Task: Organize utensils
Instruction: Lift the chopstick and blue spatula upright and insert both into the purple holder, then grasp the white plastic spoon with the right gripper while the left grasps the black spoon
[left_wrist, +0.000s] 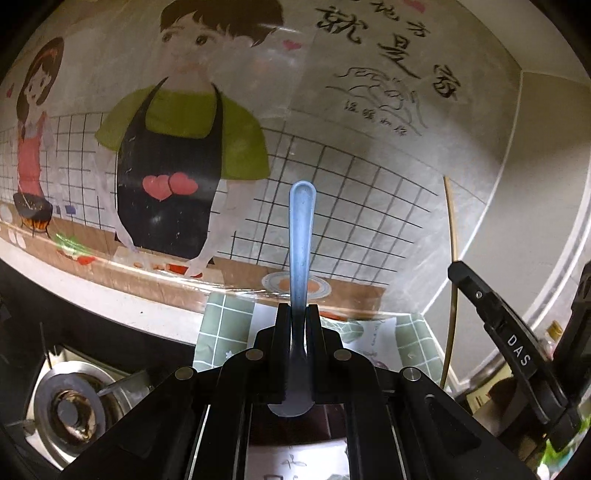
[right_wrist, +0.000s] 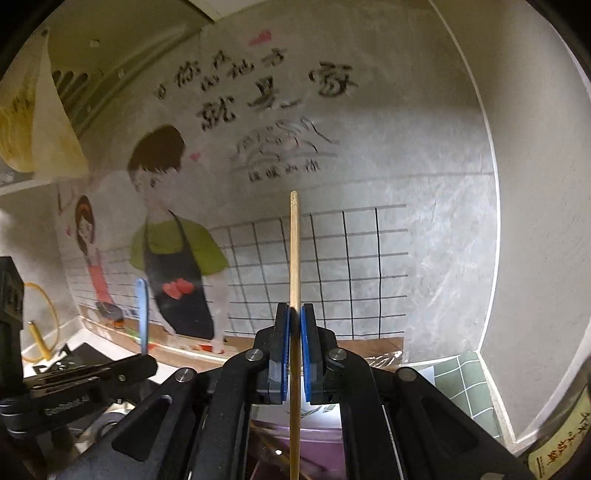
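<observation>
1. The left gripper (left_wrist: 297, 314) is clamped on a blue spoon (left_wrist: 301, 236), handle pointing up toward the wall mural (left_wrist: 177, 147).
2. The right gripper (right_wrist: 294, 321) is clamped on a bamboo chopstick (right_wrist: 294, 251), held upright.

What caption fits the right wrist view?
Right tool clamps an upright bamboo chopstick before a cartoon wall mural; left tool's blue spoon alongside.

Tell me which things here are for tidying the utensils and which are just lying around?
For the job:
- blue spoon, held in left tongs
- bamboo chopstick, held in right tongs

Just lying around:
- gas burner
- cartoon wall sticker
- green checked paper
</observation>
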